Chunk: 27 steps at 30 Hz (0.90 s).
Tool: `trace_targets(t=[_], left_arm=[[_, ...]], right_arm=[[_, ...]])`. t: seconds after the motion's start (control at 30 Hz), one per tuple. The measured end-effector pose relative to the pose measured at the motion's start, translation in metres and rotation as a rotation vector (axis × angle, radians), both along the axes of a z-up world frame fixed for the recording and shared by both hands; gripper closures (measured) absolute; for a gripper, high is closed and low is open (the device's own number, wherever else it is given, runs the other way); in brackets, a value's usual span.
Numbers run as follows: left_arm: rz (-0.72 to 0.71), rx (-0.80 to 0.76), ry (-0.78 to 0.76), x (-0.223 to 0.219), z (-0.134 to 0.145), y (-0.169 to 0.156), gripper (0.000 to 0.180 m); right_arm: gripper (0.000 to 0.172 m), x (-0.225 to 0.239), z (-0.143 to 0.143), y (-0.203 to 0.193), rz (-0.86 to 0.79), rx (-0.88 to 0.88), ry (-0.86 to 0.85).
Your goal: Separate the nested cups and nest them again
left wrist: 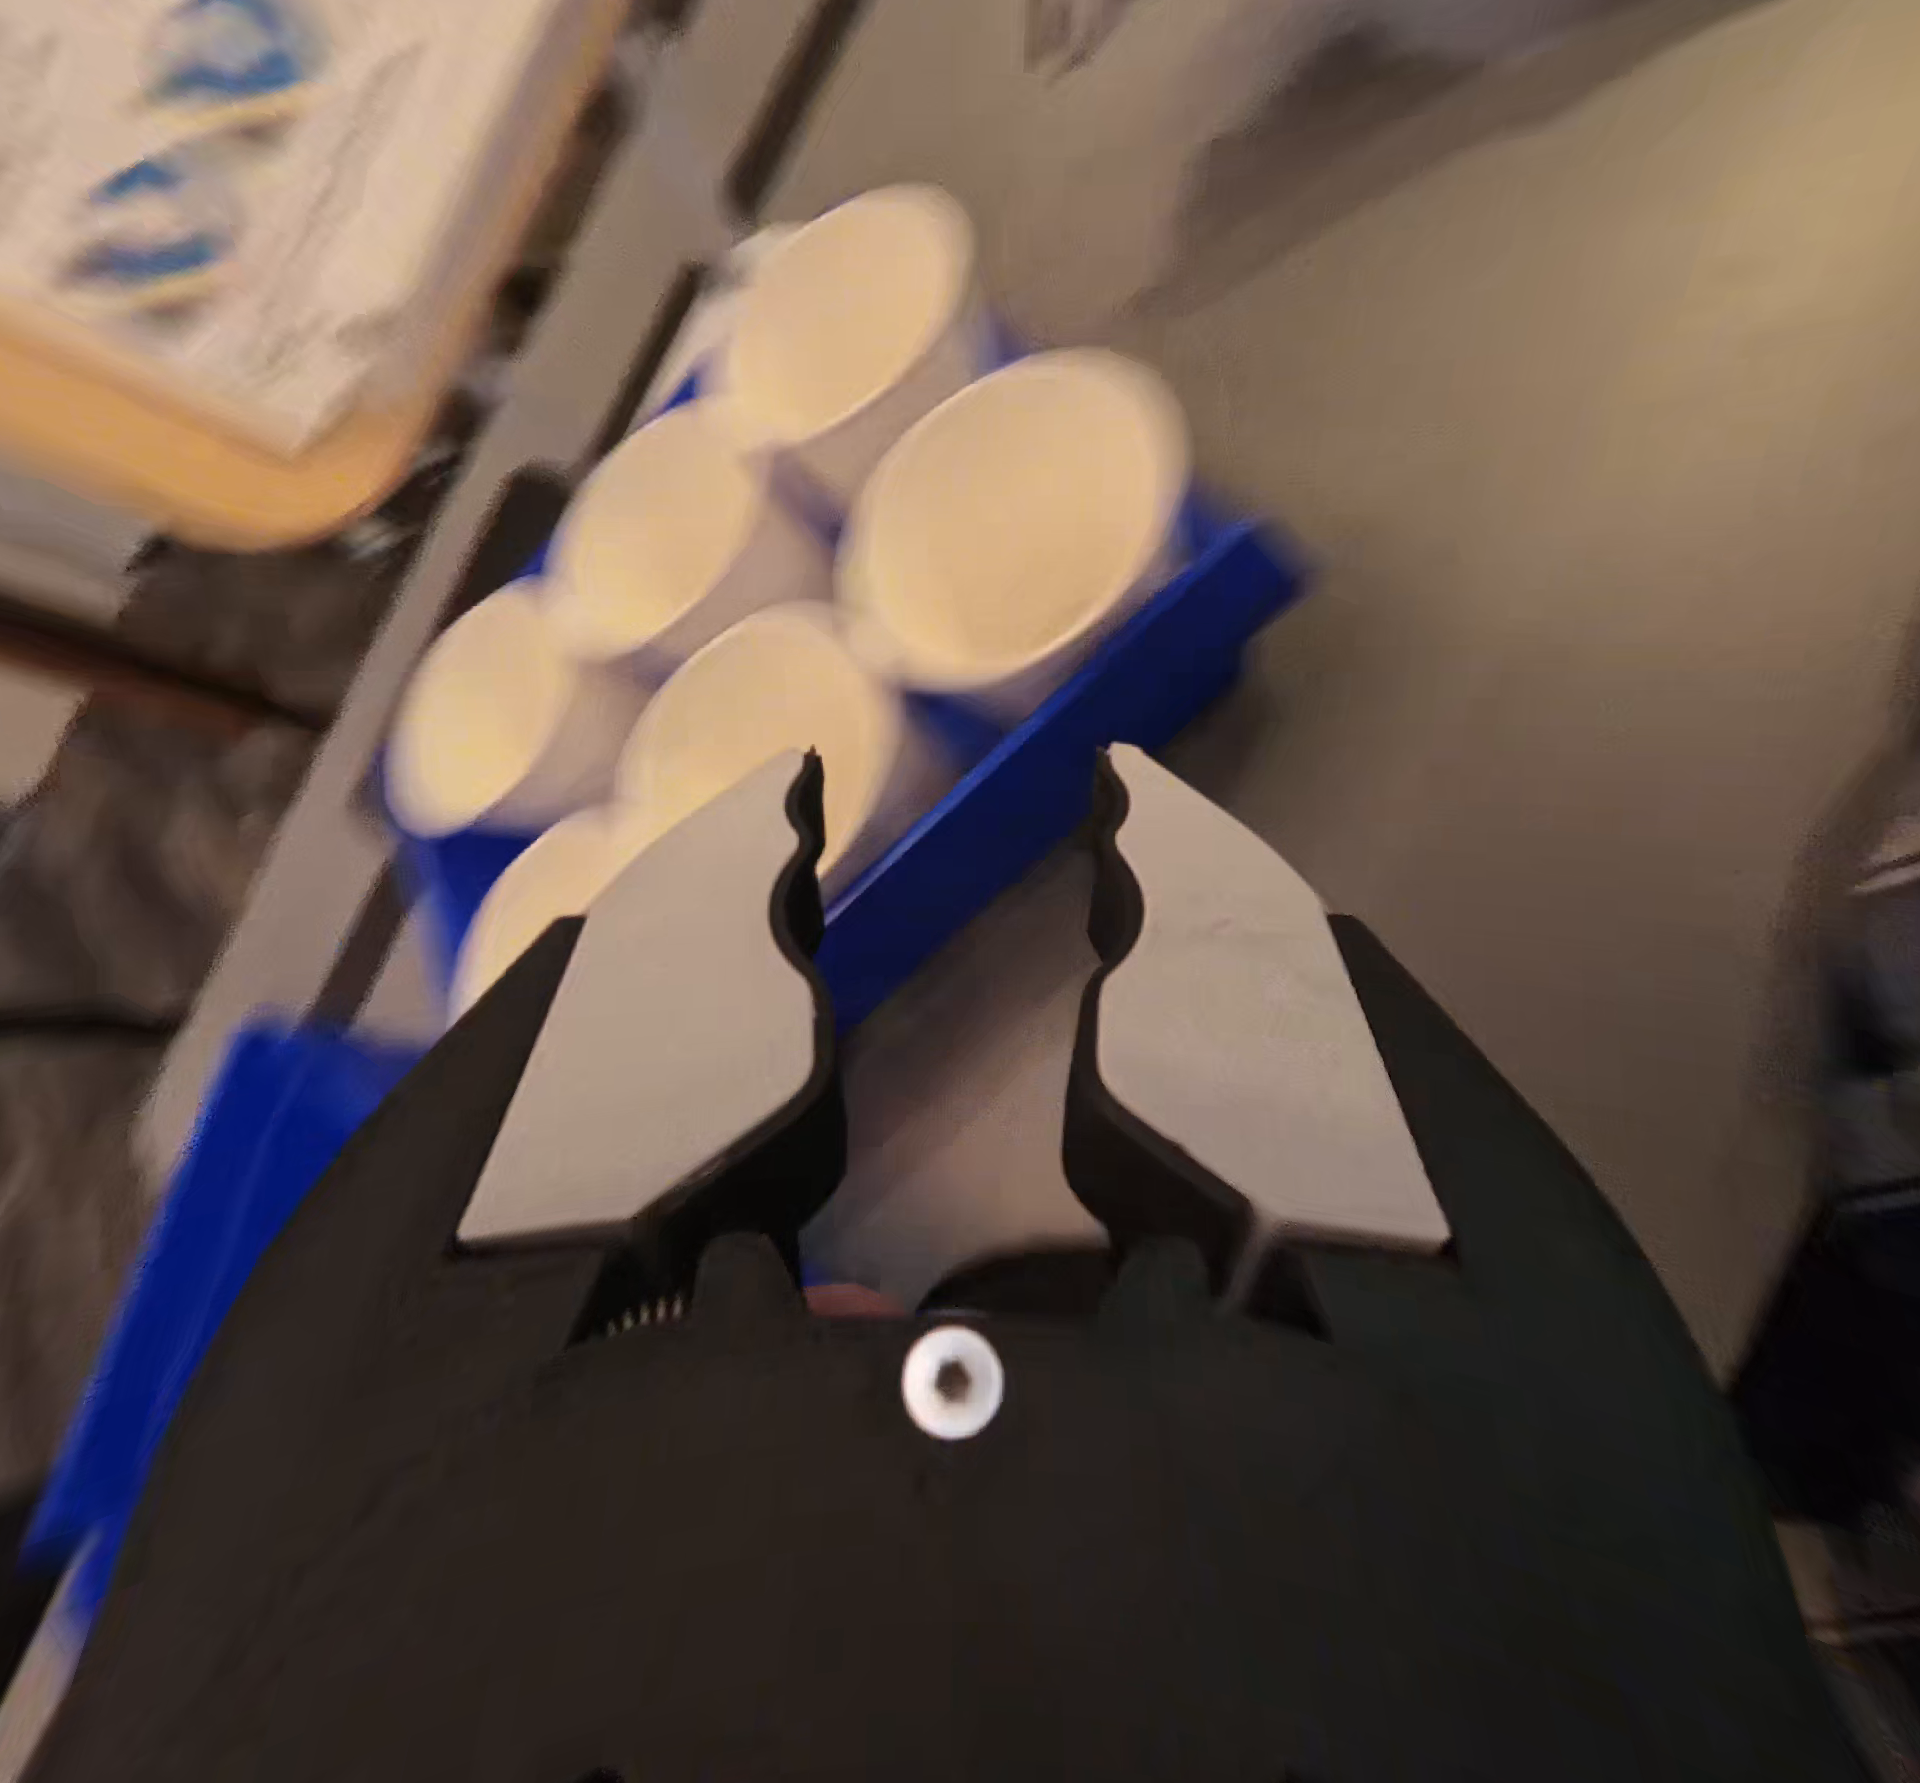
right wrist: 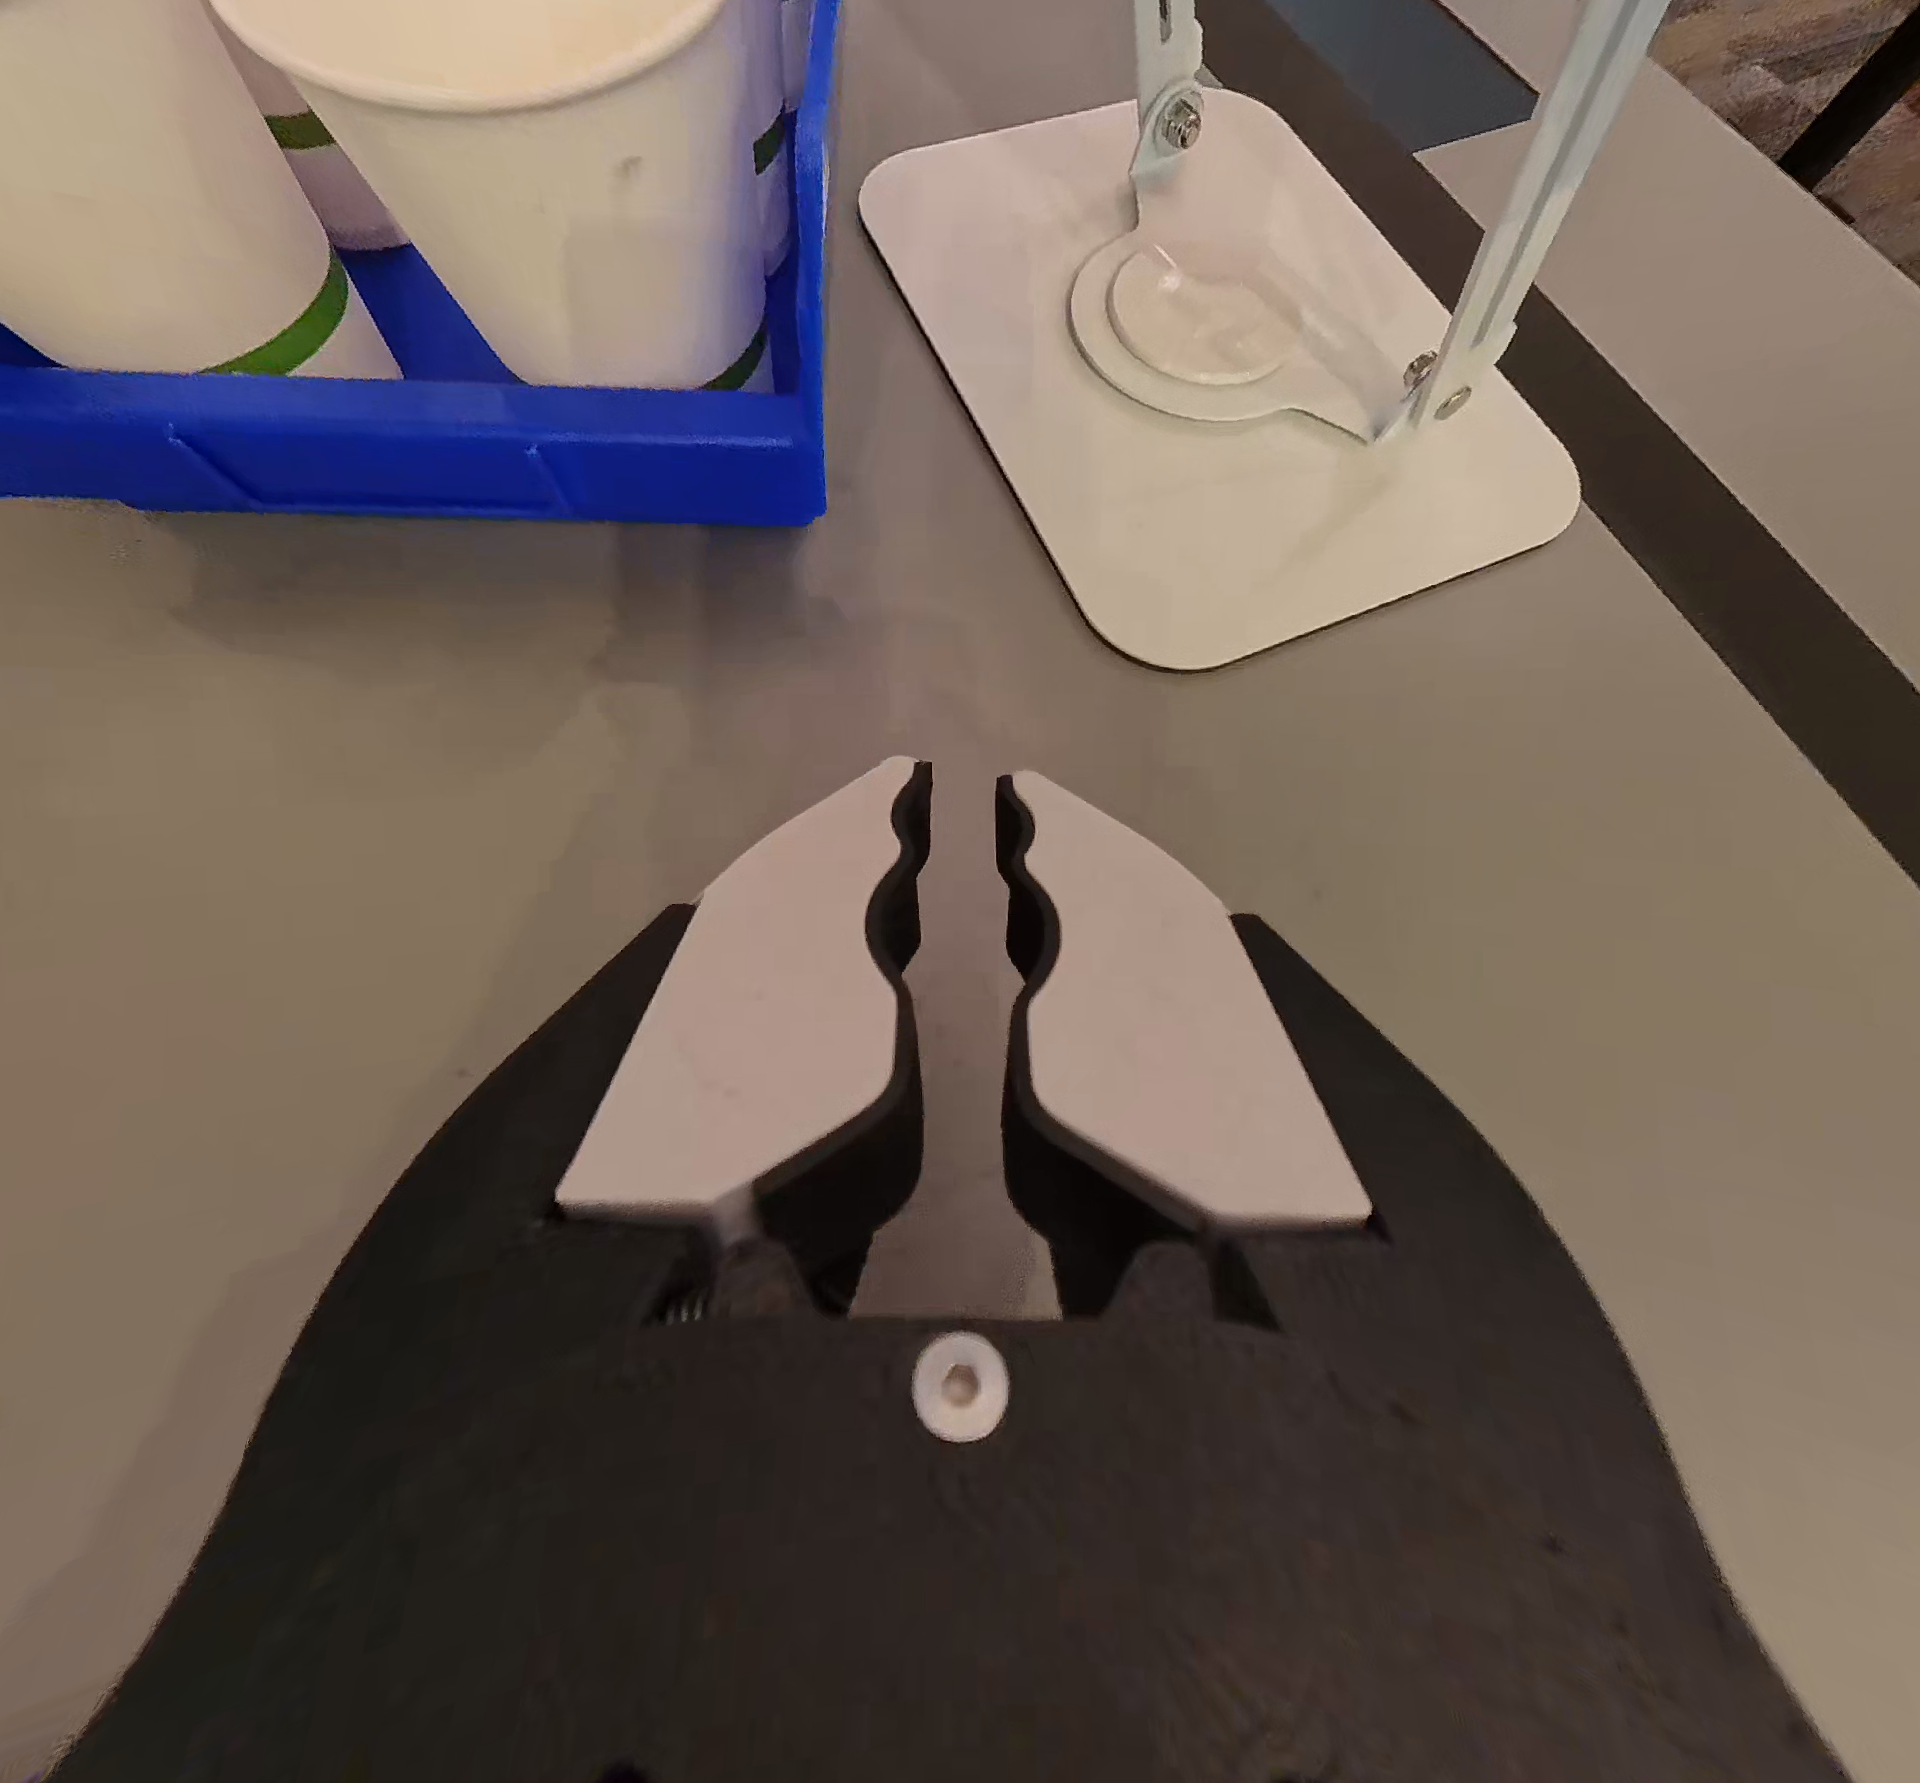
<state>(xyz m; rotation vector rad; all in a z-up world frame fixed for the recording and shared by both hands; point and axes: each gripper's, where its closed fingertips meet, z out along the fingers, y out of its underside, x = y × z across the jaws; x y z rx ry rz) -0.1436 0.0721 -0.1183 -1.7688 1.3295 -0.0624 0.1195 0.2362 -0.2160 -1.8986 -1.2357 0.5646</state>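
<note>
Cups [right wrist: 499, 123] of white paper, tapered, rolled rims, green bands near the base, standing packed together in a blue plastic crate [right wrist: 416, 455] on the grey table [right wrist: 312, 746].

Left claw [left wrist: 961, 762] tilted, hovering above the crate's near wall, jaws apart with nothing between them. Fingers [left wrist: 707, 1006] flat and pale grey on top, edged with wavy black pads, set in a black body with a white screw head. Left wrist view heavily blurred: about six open cup mouths [left wrist: 1018, 497] just beyond the fingertips; blurred yellow and white shape at upper left.

Right claw [right wrist: 963, 772] level over bare table, well apart from the crate, jaws nearly together with a narrow slit, gripping nothing. Smooth matte table surface. Beyond it, a flat white rounded-rectangle base plate [right wrist: 1299, 570] with a round disc and two slim pale metal struts [right wrist: 1538, 154] bolted on, rising out of view.
</note>
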Motion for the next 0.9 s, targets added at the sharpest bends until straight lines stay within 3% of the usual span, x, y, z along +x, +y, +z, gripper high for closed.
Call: trace_targets(t=[0.1,0.23,0.37,0.5,0.9], left_arm=[[-0.221,0.004,0.044,0.077,-0.023,-0.03,0.133],[-0.3,0.008,0.227,0.111,-0.058,-0.035,0.128],[-0.262,-0.04,0.334,0.106,-0.091,-0.024,0.124],[-0.244,-0.018,0.373,0.096,-0.093,-0.021,0.135],[-0.125,-0.04,0.446,0.032,-0.097,-0.015,0.14]], right_arm=[[0.161,-0.001,-0.003,-0.003,0.018,0.007,-0.002],[0.162,-0.005,-0.007,-0.007,0.043,0.019,-0.009],[0.162,-0.007,-0.009,-0.009,0.059,0.042,-0.028],[0.162,-0.008,-0.011,-0.01,0.068,0.044,-0.026],[0.163,-0.014,-0.023,-0.015,0.093,0.039,-0.063]])
